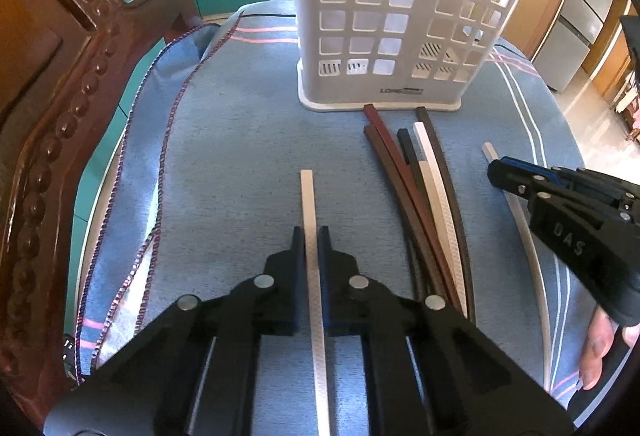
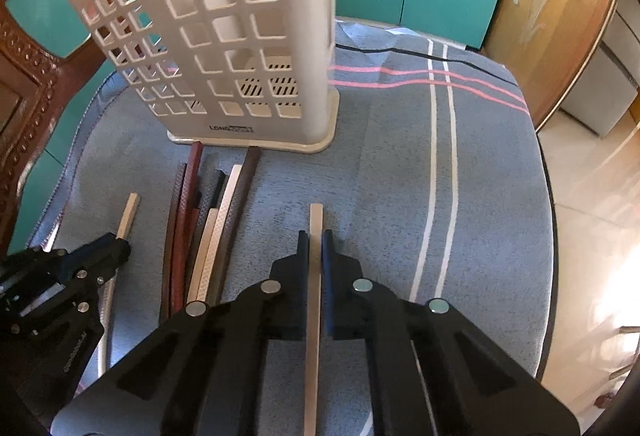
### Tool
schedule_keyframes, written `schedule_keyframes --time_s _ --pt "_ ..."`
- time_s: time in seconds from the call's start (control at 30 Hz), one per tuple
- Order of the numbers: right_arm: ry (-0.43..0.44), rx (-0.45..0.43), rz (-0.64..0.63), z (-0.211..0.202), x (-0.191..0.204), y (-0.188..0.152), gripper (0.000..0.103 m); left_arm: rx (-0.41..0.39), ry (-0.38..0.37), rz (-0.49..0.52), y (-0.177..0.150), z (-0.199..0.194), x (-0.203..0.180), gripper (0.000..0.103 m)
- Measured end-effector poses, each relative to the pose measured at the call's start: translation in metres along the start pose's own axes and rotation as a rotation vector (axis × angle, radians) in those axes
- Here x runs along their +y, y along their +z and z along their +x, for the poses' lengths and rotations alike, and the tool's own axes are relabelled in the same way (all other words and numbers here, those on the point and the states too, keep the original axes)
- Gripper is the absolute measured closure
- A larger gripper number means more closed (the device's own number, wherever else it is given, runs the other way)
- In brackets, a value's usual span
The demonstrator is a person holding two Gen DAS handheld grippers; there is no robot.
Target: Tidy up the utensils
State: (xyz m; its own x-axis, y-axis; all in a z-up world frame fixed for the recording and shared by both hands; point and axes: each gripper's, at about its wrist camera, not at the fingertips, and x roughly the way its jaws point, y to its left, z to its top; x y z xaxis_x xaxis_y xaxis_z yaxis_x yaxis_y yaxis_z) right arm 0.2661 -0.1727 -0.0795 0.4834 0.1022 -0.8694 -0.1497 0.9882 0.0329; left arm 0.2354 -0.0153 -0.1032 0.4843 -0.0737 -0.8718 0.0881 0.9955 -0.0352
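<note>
We see each gripper clamped on one white chopstick. The left gripper (image 1: 311, 236) has its jaws pressed on the left stick (image 1: 308, 196), which runs lengthwise along the gripper's line, its blunt end pointing toward the holder (image 1: 400, 16). The right gripper (image 2: 315, 240) has its jaws closed on the right stick (image 2: 316, 220), likewise aimed past the holder's right corner. Both sticks lie low over the blue cloth (image 1: 240, 140) on the counter; we cannot tell whether they touch it.

Between the grippers lies a bundle (image 1: 420, 172) of dark red, black, brown and white chopsticks, roughly parallel, their ends toward the holder's base, two of them just beside it. The white lattice holder stands upright at the cloth's far side; through its openings we make out nothing inside.
</note>
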Motion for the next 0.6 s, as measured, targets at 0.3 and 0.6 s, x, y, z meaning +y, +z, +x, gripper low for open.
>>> schedule_keyframes --time_s 0.3,0.6 --pt "0.033 -0.089 0.021 -0.045 -0.016 0.003 0.096 -0.079 -0.062 -0.019 0.002 -0.039 0.006 0.096" --pt "0.09 -0.246 0.017 -0.115 -0.023 -0.025 0.096 -0.212 -0.104 0.001 -0.011 -0.095 0.004 0.096"
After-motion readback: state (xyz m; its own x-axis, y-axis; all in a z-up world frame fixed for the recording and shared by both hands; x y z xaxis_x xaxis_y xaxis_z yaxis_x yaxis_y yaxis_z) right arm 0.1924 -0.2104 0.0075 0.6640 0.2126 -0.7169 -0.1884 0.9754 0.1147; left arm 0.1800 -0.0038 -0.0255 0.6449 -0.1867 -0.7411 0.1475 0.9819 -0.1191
